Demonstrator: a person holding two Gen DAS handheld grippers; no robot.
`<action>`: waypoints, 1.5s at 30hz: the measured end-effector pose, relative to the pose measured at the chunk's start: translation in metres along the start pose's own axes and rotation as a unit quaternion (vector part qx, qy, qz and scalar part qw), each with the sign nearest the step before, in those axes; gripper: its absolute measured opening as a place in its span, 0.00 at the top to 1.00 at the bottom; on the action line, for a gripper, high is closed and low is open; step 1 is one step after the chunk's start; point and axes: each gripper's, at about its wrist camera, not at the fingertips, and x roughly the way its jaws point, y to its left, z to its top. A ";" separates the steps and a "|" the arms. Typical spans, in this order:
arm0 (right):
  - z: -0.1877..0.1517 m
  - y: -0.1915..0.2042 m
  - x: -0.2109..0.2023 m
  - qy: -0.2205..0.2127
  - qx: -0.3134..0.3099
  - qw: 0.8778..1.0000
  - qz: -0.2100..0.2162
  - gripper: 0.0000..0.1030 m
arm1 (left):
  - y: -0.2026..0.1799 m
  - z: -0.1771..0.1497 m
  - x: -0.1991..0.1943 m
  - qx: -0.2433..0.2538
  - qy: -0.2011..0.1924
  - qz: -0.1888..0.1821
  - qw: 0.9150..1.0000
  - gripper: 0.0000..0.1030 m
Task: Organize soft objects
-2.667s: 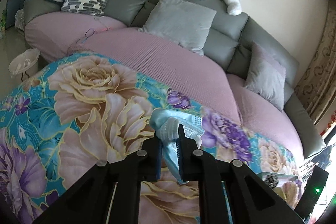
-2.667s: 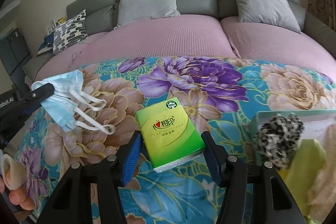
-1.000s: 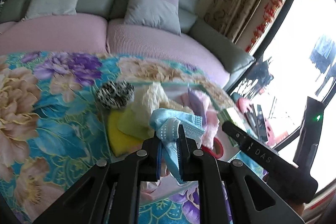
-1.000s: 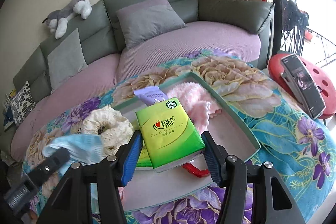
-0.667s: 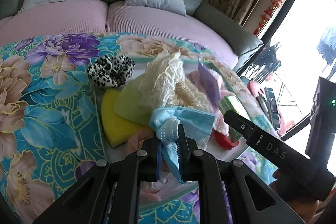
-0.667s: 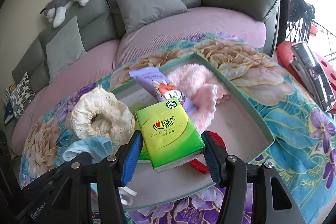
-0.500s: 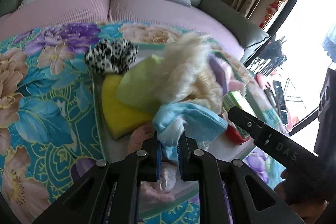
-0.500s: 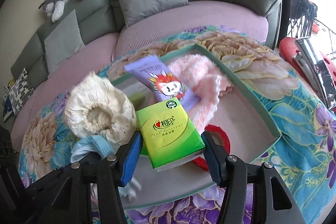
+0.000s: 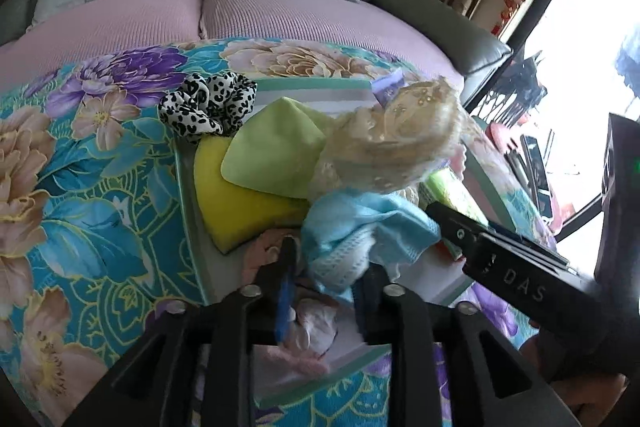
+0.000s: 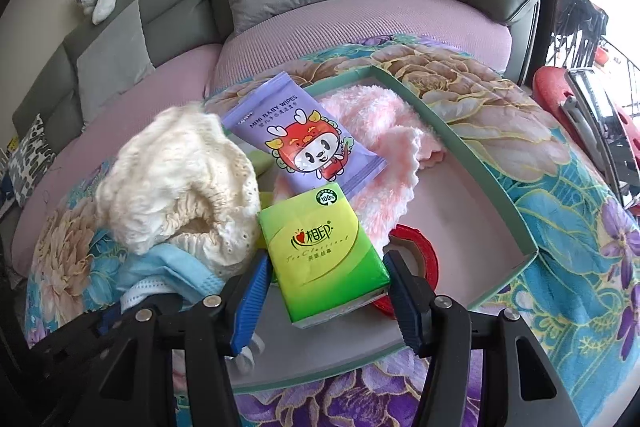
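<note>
Both hands were over the green-rimmed tray (image 10: 492, 187) on the floral tablecloth (image 9: 80, 187), and the step in hand looked like dropping the last soft things into it. On the left, the left gripper (image 9: 326, 267) was opening its jaws over the tray's near left corner; the blue face mask (image 9: 360, 231) still sagged between the parting pads against the cream lace cap (image 9: 392, 143), seemingly no longer pinched. Next, I judged, that hand needed to lift clear without snagging the ear loops. To the right, the right gripper (image 10: 324, 287) held the green tissue pack (image 10: 320, 251) squeezed between its blue pads, jaws about half spread, above the near edge of the tray, over the red tape roll (image 10: 420, 251); its next move called for lowering onto bare tray floor and letting go. The cap hid much of the tray's middle in the left view, where motion blurred it, and the pink items under the left fingers were hard to identify.
</note>
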 end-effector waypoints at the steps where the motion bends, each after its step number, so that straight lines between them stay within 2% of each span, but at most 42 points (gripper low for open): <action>1: 0.000 0.000 -0.001 0.000 0.000 1.000 -0.002 0.41 | -0.001 0.000 -0.001 0.003 0.001 0.002 1.000 0.64; 6: 0.001 -0.003 -0.004 0.003 0.003 1.000 -0.004 0.35 | -0.003 -0.002 -0.015 0.012 -0.006 0.004 1.000 0.50; 13: -0.001 -0.002 -0.012 0.004 0.000 1.000 -0.020 0.31 | 0.004 -0.009 -0.035 0.007 -0.019 0.007 1.000 0.46; 16: -0.001 0.000 -0.016 0.003 -0.006 1.000 -0.025 0.30 | 0.009 -0.015 -0.040 0.003 -0.020 0.009 1.000 0.40; 21: -0.007 0.005 -0.020 0.008 -0.019 0.999 -0.033 0.28 | 0.023 -0.025 -0.048 -0.017 -0.024 0.024 0.999 0.39; 26: -0.016 0.006 -0.028 0.005 -0.030 0.999 -0.036 0.26 | 0.032 -0.033 -0.059 -0.025 -0.043 0.079 0.996 0.31; 28: -0.021 0.007 -0.032 0.001 -0.034 0.999 -0.034 0.21 | 0.040 -0.037 -0.063 -0.037 -0.049 0.089 0.994 0.29; 30: -0.026 0.009 -0.034 0.001 -0.038 0.999 -0.033 0.19 | 0.048 -0.041 -0.067 -0.051 -0.057 0.101 0.992 0.19; 32: -0.032 0.010 -0.035 0.002 -0.043 0.999 -0.029 0.17 | 0.054 -0.044 -0.069 -0.058 -0.062 0.113 0.990 0.13; 35: -0.041 0.013 -0.037 0.005 -0.050 0.998 -0.022 0.11 | 0.064 -0.052 -0.073 -0.069 -0.069 0.134 0.986 0.12; 38: -0.049 0.017 -0.043 -0.001 -0.058 0.998 -0.015 0.04 | 0.073 -0.061 -0.074 -0.079 -0.068 0.156 0.982 0.04; 41: -0.059 0.022 -0.049 -0.008 -0.068 0.998 -0.004 0.00 | 0.077 -0.068 -0.077 -0.079 -0.069 0.178 0.979 0.03; 45: -0.069 0.032 -0.054 -0.009 -0.082 0.997 0.007 0.00 | 0.077 -0.083 -0.085 -0.068 -0.074 0.198 0.975 0.03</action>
